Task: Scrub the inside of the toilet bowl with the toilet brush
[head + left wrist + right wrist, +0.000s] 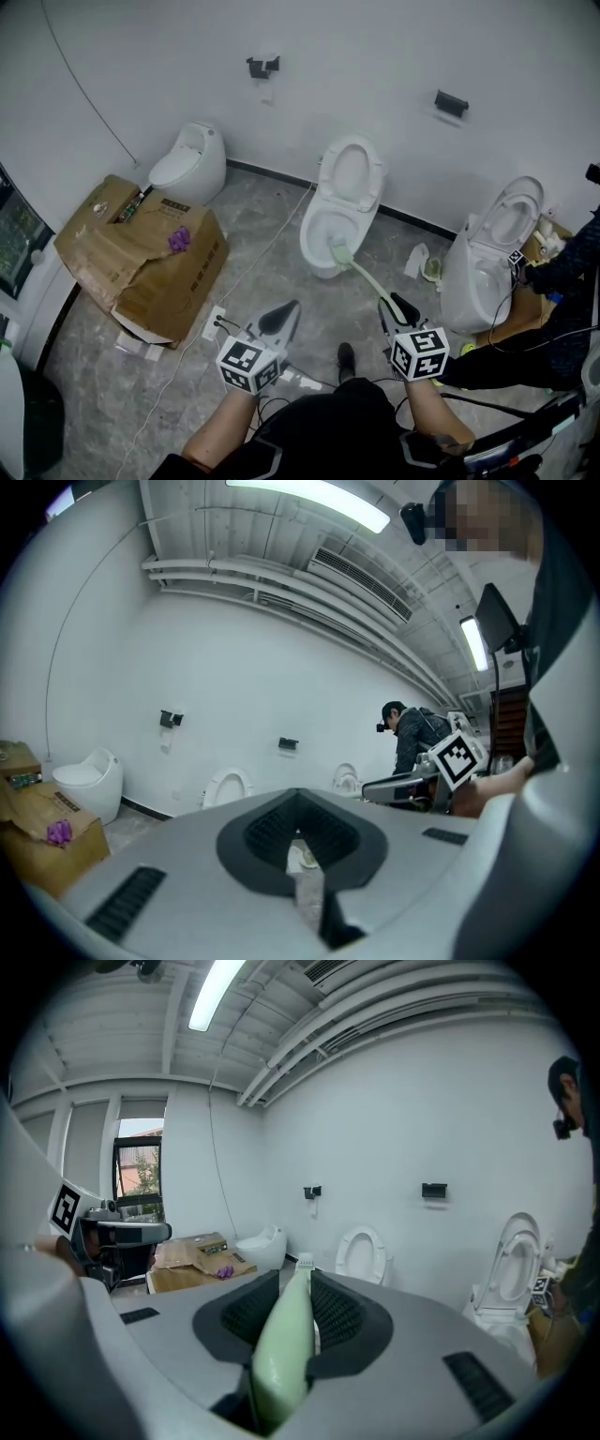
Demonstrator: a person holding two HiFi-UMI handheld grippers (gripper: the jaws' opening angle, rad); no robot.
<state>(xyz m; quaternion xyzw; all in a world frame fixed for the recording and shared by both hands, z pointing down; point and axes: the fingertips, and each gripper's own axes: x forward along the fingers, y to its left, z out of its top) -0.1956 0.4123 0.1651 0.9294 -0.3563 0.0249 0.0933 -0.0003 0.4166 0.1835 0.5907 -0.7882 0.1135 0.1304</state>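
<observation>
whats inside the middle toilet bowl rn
The head of the green toilet brush sits in the middle toilet, handle clamped by the right gripper. The bowl surface under it is covered.

Three toilets are standing in a row along the wall (pixel 375 47): the left toilet (pixel 190 164) toward the floor's (pixel 281 281) left edge, the middle toilet (pixel 342 202) at the centre, and the right toilet (pixel 489 258) toward the right edge. A box (pixel 141 262) is lying on the floor just before the left toilet. A cable (pixel 258 253) is running between the box and the middle toilet.

Two fixtures are hanging on the wall (the left fixture (pixel 263 66) up and left of the middle toilet, the right fixture (pixel 451 103) up and right of it).

The brush (pixel 364 277) is reaching from the right gripper (pixel 396 307), at the near edge, forward into the middle toilet's bowl. The left gripper (pixel 284 317) is hovering to its left. A person (pixel 567 267) is standing just right of the right toilet.
</observation>
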